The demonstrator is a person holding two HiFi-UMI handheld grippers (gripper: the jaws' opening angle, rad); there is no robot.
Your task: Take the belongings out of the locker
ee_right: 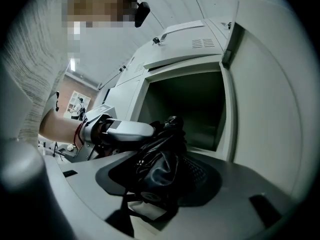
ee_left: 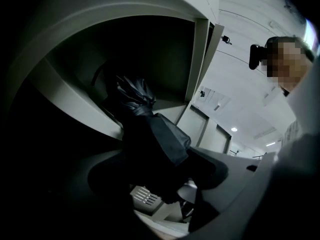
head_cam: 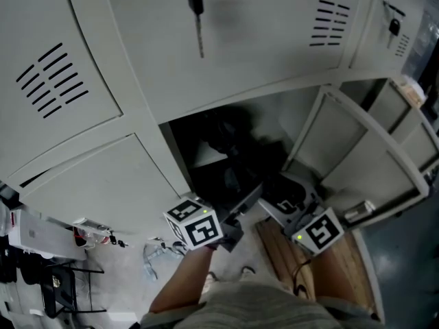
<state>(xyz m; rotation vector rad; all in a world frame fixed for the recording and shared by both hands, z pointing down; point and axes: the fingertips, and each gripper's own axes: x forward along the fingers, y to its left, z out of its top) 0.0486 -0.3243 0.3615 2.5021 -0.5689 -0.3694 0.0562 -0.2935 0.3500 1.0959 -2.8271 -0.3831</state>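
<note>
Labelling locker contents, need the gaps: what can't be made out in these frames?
Head view: depths of the open locker too dark; anything behind the black bag hidden.
Left gripper view: black bag outline underexposed, merges with shadow.
Head view: small floor items too small to name.

Left tongs (ee_left: 161, 180) spread wide, right tongs (ee_right: 155, 186) closed on black bag (ee_right: 164, 156), both held level
</note>
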